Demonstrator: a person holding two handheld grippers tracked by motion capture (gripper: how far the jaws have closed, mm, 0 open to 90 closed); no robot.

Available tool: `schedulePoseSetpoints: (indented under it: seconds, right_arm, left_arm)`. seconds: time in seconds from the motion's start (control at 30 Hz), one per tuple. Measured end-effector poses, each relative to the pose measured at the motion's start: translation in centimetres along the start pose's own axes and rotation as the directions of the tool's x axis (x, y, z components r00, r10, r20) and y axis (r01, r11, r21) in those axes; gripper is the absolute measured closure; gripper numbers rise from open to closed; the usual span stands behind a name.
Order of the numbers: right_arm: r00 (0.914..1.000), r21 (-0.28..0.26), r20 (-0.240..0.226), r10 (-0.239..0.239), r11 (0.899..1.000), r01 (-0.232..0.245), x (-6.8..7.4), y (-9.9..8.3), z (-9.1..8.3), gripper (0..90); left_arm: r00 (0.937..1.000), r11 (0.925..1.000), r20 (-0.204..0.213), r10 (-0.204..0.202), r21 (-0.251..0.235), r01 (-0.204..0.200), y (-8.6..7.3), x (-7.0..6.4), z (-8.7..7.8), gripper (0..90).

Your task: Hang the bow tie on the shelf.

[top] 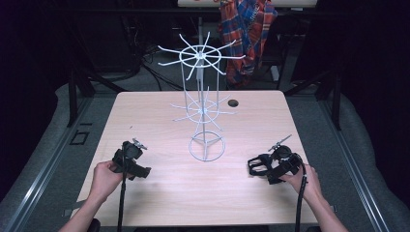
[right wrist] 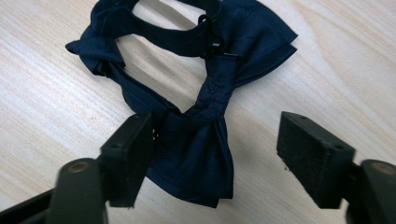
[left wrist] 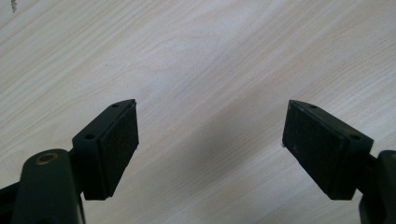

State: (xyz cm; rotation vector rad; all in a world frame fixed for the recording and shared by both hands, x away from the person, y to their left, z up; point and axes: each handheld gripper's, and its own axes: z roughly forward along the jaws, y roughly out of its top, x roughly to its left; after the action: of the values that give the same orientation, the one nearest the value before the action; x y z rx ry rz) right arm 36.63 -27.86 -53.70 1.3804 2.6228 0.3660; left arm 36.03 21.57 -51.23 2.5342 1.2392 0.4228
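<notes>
Bow tie, dark navy, lies on the table at the right, just in front of the right gripper, whose jaws are spread wide around its near wing without clamping it. At the left, the left gripper hangs over bare wood, jaws wide apart and empty. Between the two stands a white wire rack, well apart from the tie.

Two forearms are extended from the near edge, one at each side. The left tongs are held in the left hand at the near left, with the jaws set wide apart and nothing between them. The right tongs are gripped by the right hand at the near right, jaws likewise spread wide.
</notes>
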Motion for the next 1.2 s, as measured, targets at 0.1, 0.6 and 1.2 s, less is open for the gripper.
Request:
schedulePoseSetpoints:
  seconds: [0.1, 0.6, 1.2]
  right_arm:
    - [0.9999, 0.008, 0.006, -0.014, 1.0, 0.014, 0.3, 0.1, 0.2, 36.8]
    - [0.9965, 0.06, 0.047, -0.07, 0.996, 0.067, 0.8, 0.3, 0.4, 55.7]
    - [0.9961, 0.017, 0.042, -0.077, 0.997, 0.077, 1.2, 0.1, 0.2, 73.4]
  left_arm:
    - [1.0, 1.0, 0.0, -0.001, 0.0, 0.001, -0.1, 0.0, -0.1, 18.8]
    - [1.0, 1.0, -0.002, -0.004, 0.001, 0.005, 0.0, 0.1, -0.1, 18.9]
    - [1.0, 1.0, -0.001, -0.005, 0.004, 0.005, -0.1, 0.1, 0.0, 18.9]
